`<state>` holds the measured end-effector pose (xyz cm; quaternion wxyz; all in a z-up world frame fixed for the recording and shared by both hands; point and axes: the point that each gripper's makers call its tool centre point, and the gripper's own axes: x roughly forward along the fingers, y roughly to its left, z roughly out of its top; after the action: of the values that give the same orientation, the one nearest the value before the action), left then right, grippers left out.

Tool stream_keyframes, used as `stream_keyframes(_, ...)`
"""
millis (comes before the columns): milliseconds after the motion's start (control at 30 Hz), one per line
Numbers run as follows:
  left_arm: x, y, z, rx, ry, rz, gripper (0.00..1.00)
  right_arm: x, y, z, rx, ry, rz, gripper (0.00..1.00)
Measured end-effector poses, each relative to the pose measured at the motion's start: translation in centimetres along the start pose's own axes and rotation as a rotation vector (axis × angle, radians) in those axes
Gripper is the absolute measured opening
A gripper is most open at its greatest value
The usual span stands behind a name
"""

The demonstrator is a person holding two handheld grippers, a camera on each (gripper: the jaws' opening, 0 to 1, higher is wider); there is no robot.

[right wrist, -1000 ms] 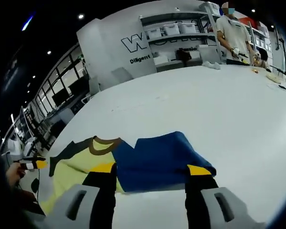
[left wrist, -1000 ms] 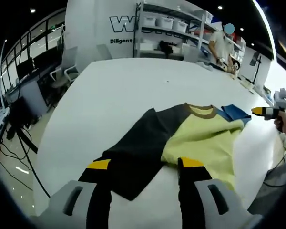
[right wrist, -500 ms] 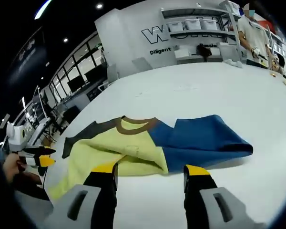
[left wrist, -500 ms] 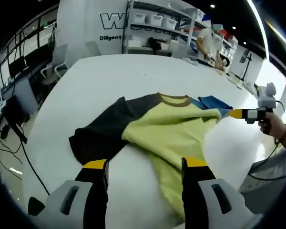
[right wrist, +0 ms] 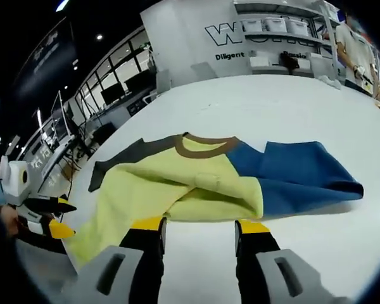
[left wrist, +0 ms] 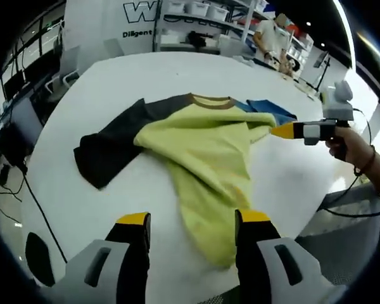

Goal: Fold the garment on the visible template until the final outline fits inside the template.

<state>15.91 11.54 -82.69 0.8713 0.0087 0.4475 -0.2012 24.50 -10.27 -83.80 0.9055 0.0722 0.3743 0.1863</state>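
Left gripper view shows the shirt [left wrist: 202, 145] lying crumpled on the white surface [left wrist: 145, 76], its yellow hem near the edge. Both the left claw [left wrist: 187, 218] and the right claw [right wrist: 195, 224] have jaws apart, holding nothing. A careless pull could drag the hem off the surface.

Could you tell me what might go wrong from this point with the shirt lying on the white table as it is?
The yellow hem lies close to the table edge by the left gripper; it could slide off. The yellow body is bunched over the blue sleeve, so a fold may trap wrinkles. Both grippers stand open, gripping nothing.
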Motion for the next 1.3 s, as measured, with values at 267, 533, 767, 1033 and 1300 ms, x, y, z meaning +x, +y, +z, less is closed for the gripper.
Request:
stream_keyframes(267, 0.6, -1.6, -1.9, -0.060, 0.069, -0.049, 0.23, 1.4, 1.0, -0.6, -0.021, 0.052, -0.004, 0.37)
stream_keyframes(533, 1.3, -1.6, -3.3, -0.072, 0.111, -0.045, 0.18, 2.8, 2.2, -0.3, -0.015, 0.057, -0.012, 0.32)
stream_keyframes(767, 1.5, -1.7, -4.1, -0.104, 0.135, -0.053, 0.13, 3.4, 1.8, -0.2, 0.013, 0.079, -0.062, 0.26)
stream_keyframes(1033, 1.0, -2.4, -4.4, -0.111, 0.161, -0.080, 0.01, 4.2, 0.7, 0.1, -0.031, 0.091, -0.162, 0.15)
stream_keyframes(1300, 0.2, -3.6, -3.2, -0.103, 0.137, -0.135, 0.01, 4.1, -0.6, 0.2, -0.123, 0.093, -0.221, 0.00)
